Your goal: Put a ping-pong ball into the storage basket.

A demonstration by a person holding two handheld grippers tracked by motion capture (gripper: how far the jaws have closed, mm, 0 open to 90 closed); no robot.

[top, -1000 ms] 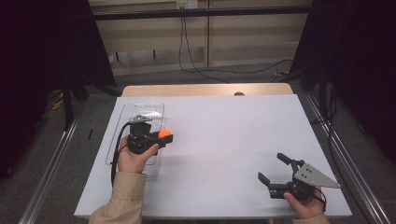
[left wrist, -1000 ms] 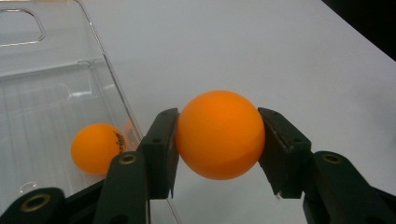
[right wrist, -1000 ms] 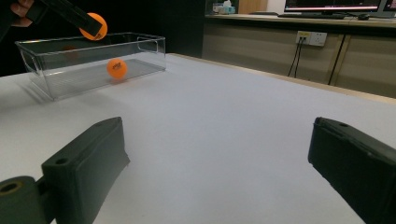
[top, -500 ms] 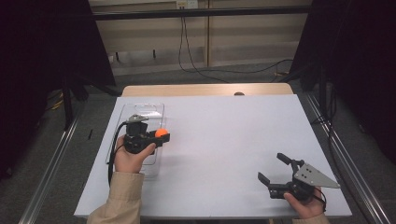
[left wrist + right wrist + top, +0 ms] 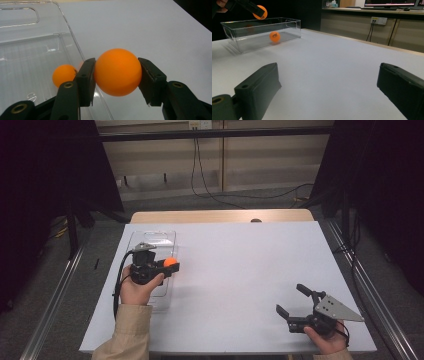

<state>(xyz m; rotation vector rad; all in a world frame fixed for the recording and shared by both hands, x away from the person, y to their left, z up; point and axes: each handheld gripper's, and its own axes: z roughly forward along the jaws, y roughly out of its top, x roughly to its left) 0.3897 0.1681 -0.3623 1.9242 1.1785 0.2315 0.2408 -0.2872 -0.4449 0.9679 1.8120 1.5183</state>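
The left hand (image 5: pixel 136 285) holds the left gripper (image 5: pixel 171 265) level above the long edge of a clear plastic box (image 5: pixel 150 240), and its jaws press from both sides on an orange ball (image 5: pixel 117 72); a second orange ball (image 5: pixel 63 75) lies on the floor of the box. The right gripper (image 5: pixel 292 301) rests low near the front right corner of the table (image 5: pixel 250 265), held by the right hand (image 5: pixel 325 337), with its jaws wide apart and nothing between them. The table has a white top, and behind it are a wooden wall with a socket (image 5: pixel 379 20) and dark curtains at both sides.
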